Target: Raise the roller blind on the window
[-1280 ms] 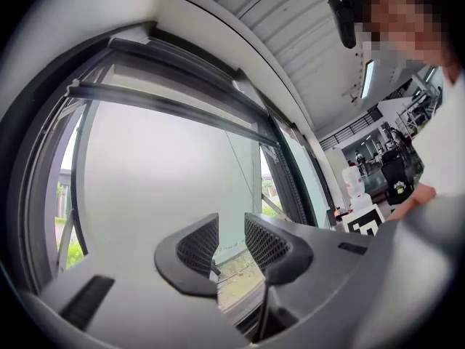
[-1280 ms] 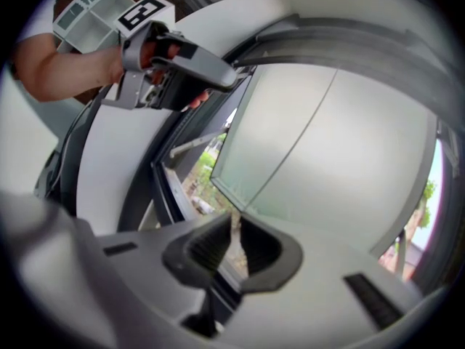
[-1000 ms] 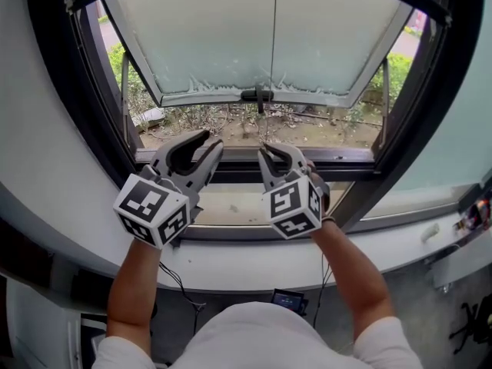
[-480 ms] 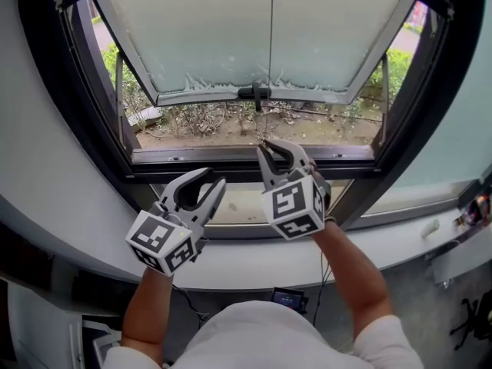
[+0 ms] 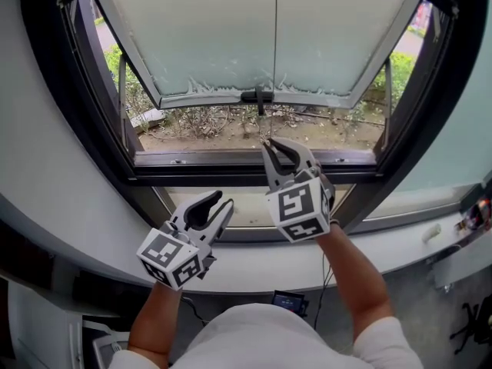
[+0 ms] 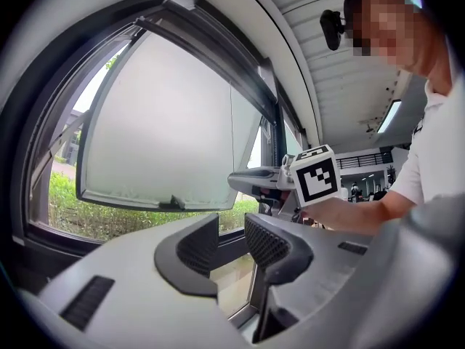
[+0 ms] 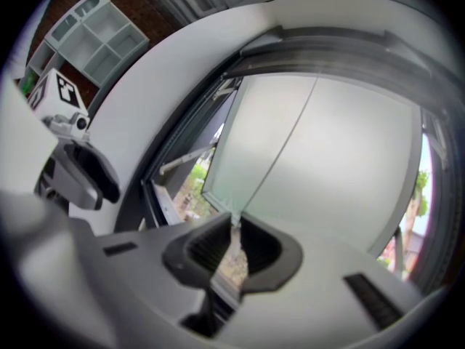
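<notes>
blind cord (image 5: pixel 275 68) looks thin, light, probably slippery, best pinched low; right gripper (image 5: pixel 270 142) nips it near the lower edge of the window frame (image 5: pixel 231 177), left gripper (image 5: pixel 223 199) gapes wide, empty.

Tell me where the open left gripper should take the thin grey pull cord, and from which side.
Probably the straight stretch of the thin grey pull cord just above the right gripper, which is shut on it. The cord hangs taut and vertical, so bring the left gripper in level from the left, one jaw on each side.
</notes>
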### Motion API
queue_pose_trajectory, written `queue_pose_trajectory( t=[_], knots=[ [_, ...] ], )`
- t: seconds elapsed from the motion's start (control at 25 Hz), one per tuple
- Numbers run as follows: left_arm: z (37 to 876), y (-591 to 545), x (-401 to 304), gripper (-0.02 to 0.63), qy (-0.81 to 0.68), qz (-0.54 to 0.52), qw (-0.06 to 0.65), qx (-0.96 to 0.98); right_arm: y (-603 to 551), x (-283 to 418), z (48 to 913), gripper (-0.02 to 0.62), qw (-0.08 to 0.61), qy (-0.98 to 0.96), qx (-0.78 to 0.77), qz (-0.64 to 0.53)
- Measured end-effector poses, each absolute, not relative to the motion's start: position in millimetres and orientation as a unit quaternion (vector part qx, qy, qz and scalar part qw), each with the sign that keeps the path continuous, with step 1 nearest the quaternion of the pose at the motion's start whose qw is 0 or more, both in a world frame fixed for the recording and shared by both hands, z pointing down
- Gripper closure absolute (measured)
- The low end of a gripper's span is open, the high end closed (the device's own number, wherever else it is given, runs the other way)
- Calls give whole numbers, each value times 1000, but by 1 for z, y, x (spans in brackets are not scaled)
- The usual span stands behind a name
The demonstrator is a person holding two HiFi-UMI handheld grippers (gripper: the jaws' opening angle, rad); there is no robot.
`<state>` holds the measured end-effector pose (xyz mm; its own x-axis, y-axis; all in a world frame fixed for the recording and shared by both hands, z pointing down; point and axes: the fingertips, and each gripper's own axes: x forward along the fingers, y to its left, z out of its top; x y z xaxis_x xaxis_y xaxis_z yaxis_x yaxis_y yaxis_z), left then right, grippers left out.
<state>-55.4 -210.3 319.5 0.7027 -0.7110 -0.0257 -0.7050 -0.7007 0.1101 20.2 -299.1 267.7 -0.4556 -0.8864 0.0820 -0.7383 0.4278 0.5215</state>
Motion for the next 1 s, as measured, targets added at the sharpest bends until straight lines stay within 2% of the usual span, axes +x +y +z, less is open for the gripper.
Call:
queue_pose_trajectory(
  t=[1.0],
  knots=[
    [331, -194, -42, 482, -372, -31, 71, 925, -293, 18, 218, 545, 139, -824, 490, -246]
  ],
)
